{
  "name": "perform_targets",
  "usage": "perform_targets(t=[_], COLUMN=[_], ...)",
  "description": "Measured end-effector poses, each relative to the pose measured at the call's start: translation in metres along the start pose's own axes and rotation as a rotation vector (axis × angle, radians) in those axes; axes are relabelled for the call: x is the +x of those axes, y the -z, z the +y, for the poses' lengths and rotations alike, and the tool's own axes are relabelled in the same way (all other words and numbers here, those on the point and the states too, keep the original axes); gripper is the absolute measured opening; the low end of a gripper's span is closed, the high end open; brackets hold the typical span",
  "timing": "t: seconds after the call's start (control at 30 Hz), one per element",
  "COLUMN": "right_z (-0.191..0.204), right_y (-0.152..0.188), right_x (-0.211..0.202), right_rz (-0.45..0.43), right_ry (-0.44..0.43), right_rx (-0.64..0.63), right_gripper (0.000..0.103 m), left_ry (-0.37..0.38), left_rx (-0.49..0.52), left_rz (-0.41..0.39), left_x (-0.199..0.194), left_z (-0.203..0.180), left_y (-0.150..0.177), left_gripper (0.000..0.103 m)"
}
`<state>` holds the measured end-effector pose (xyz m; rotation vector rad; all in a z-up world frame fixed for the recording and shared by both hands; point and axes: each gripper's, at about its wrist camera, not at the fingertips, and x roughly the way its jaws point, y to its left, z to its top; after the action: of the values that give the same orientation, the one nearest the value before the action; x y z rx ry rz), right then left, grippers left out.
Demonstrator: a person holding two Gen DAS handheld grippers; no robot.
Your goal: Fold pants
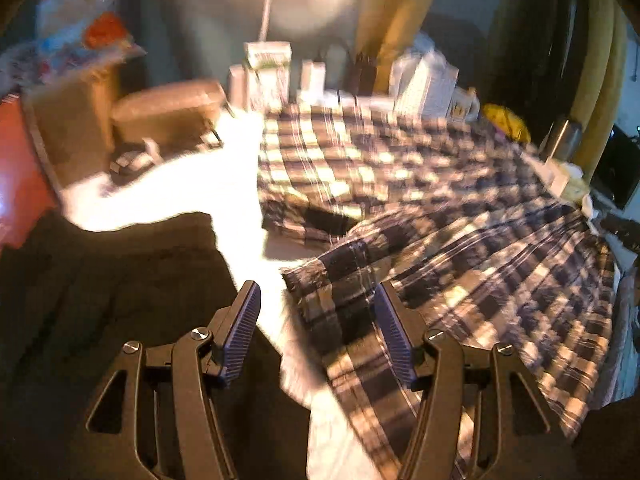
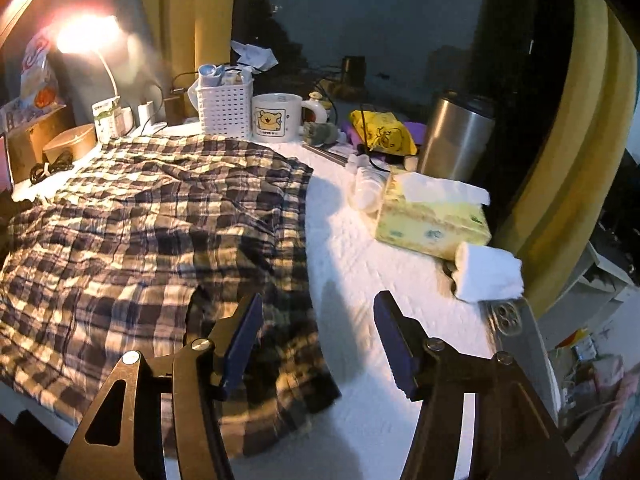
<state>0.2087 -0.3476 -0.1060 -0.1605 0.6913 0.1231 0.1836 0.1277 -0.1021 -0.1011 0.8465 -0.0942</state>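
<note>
Plaid pants (image 2: 152, 216) lie spread across the white-covered table (image 2: 360, 248), rumpled rather than flat, with the two legs splayed apart in the left wrist view and one hem end (image 1: 320, 276) pointing toward the camera. The left gripper (image 1: 318, 312) hangs above that near leg with its jaws wide and nothing between them; its view is smeared, so how close it sits to the cloth cannot be told. The right gripper (image 2: 318, 320) is likewise wide and empty, straddling the edge of the fabric where plaid meets bare table. No fold looks finished yet, so the job seems to be at its start, with both tools placed to pinch an edge. The main risk is a shallow bite: the cloth is wrinkled and layered, and a jaw closing on only the top layer would drag one leg while the layer beneath stays put, leaving a crooked fold. A second hazard is the clutter along the far side. A mug (image 2: 276, 116), a white basket (image 2: 226, 108), a steel tumbler (image 2: 456, 136) and a tissue box (image 2: 432, 220) stand near the fabric, so a wide sweep of a lifted leg could catch and tip them. The lamp (image 2: 86, 36) glare also washes out the table near the left gripper, which makes judging the hem harder.
</note>
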Motion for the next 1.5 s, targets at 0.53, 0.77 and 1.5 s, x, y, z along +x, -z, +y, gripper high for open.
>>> perform_targets(t=[0.53,0.77,1.5], right_z=[-0.002,0.002,0.000], right_y=[-0.034,-0.048,-0.026], right_x=[0.046,0.059,0.087], right_rz=[0.022,0.017,0.133], right_ry=[-0.057,-0.069,-0.037], right_rx=[0.019,0.018,0.041], right_gripper=[0.060,0.060,0.060], left_ry=[-0.070,-0.065,-0.287], left_rx=[-0.085,-0.121,0.013], left_rz=[-0.003,-0.015,0.123], left_x=[0.012,0.048,0.041], left_z=[0.024,0.027,-0.001], left_y=[-0.033,-0.067,-0.031], left_gripper=[0.034,0.082,0.071])
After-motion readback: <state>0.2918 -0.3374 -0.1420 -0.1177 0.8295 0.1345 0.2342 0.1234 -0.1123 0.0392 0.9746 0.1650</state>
